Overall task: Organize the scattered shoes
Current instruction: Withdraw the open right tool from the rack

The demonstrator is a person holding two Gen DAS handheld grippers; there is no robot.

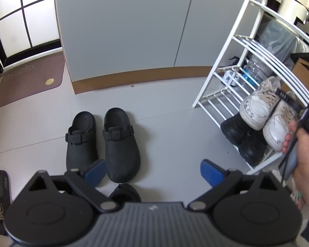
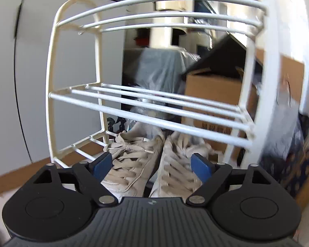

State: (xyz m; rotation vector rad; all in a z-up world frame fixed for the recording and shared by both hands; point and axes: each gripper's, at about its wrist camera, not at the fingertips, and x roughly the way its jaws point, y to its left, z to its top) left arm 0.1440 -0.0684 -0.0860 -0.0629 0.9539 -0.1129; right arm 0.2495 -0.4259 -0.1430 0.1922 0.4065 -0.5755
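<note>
A pair of black clogs (image 1: 101,142) stands side by side on the pale floor, just beyond my left gripper (image 1: 152,173), which is open and holds nothing. A black "Bear" slide (image 1: 0,201) lies at the lower left, and another dark shoe (image 1: 124,193) peeks out under the gripper body. Two white sneakers (image 1: 263,113) and black boots (image 1: 243,140) rest on the white wire rack (image 1: 226,65) at the right. In the right wrist view the sneakers (image 2: 138,158) lie on a low shelf of the rack (image 2: 154,111). My right gripper (image 2: 152,164) is open above them, pads not touching.
A person's hand (image 1: 304,154) holds the right gripper beside the rack. A brown doormat (image 1: 31,82) lies by the door at the left. A grey cabinet (image 1: 123,30) fills the back. A cardboard box (image 2: 212,86) and a water bottle (image 1: 255,70) sit behind the rack.
</note>
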